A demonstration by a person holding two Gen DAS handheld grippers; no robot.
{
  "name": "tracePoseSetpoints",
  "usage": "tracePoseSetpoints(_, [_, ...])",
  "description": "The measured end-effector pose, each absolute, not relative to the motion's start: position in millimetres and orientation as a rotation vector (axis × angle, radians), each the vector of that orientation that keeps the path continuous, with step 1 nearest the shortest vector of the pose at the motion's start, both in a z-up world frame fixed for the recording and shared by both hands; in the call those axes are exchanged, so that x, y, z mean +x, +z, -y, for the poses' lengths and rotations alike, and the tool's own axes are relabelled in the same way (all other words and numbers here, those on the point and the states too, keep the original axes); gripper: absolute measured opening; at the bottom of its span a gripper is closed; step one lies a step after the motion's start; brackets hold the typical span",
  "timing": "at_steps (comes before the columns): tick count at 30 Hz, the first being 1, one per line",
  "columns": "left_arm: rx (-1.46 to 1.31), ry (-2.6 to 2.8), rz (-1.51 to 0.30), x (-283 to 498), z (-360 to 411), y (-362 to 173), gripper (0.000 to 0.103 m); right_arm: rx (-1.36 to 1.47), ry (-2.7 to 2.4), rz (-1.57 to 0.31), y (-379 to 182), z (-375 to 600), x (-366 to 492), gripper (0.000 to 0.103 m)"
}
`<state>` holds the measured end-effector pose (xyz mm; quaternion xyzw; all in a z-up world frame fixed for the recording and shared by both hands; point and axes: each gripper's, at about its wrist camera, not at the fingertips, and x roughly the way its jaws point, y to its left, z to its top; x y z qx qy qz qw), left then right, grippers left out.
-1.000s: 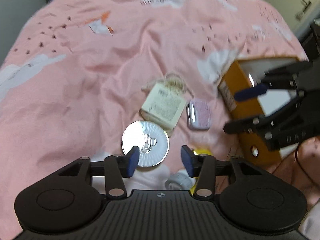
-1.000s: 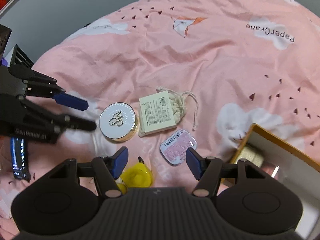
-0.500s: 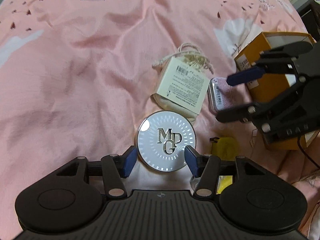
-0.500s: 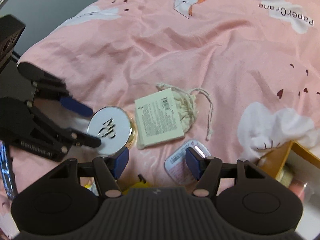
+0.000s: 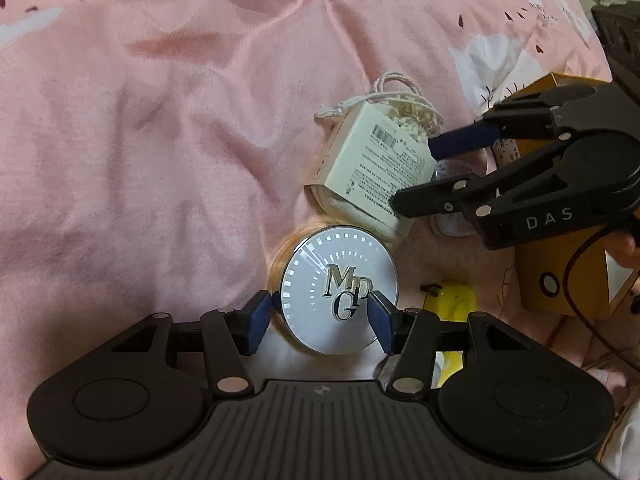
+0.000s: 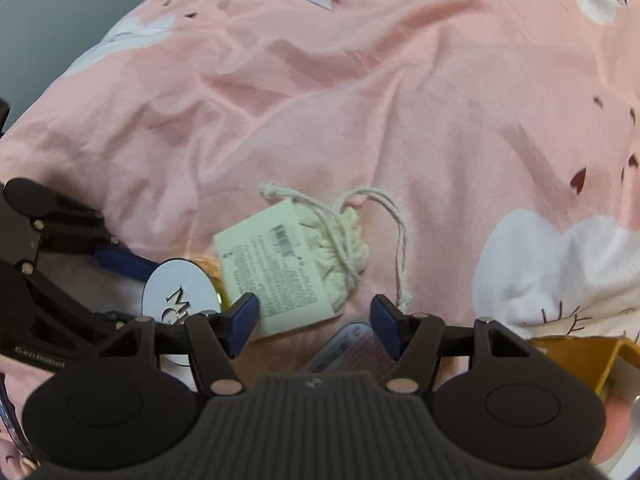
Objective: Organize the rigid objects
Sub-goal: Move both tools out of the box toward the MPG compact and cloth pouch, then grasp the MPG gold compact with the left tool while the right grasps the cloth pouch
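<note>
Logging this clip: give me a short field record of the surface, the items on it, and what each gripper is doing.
surface: pink bedspread
left gripper: pads either side of round silver compact; contact unclear
right gripper: open above pink tin
cream box: lies on drawstring pouch, beside compact
yellow item: right of compact
orange box: right edge, partly hidden

In the left wrist view, the right gripper (image 5: pixel 416 178) covers most of the small pink tin (image 5: pixel 450 172) at centre right, and the yellow box (image 5: pixel 560 264) runs off the right edge. The yellow object (image 5: pixel 456 300) at lower right is partly behind a finger. In the blurred right wrist view, the round compact (image 6: pixel 180 292) and the tin are half hidden at the bottom.
</note>
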<state>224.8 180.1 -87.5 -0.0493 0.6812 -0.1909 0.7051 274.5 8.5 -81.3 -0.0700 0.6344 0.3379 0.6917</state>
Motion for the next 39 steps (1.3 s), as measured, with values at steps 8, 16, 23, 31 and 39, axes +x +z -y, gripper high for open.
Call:
tracePoseSetpoints(8, [-0.151,-0.414,-1.514,223.4,-175.8,-96.6,0.063,-0.047,0.756,-1.469,-98.0,0.2,285.9,0.071])
tracePoseSetpoints(16, [-0.157,-0.384,-1.48,219.1,-165.5,-100.0,0.073,-0.001,0.732,-1.482,-104.2,-6.1,287.2,0.068])
tracePoseSetpoints(23, [-0.213,-0.342,-1.452,212.0,-174.5,-90.1,0.057,-0.019,0.736,-1.396,-72.2,6.0,275.1,0.038])
tracePoseSetpoints(31, [-0.2,-0.339,-1.43,197.2,-180.6,-59.9,0.033,-0.095,0.764,-1.28,-44.4,13.9,254.1,0.027])
tracePoseSetpoints(39, [-0.138,-0.465,-1.449,179.1,-150.9,-58.3,0.02,-0.163,0.927,-1.22,-27.9,2.3,231.6,0.001])
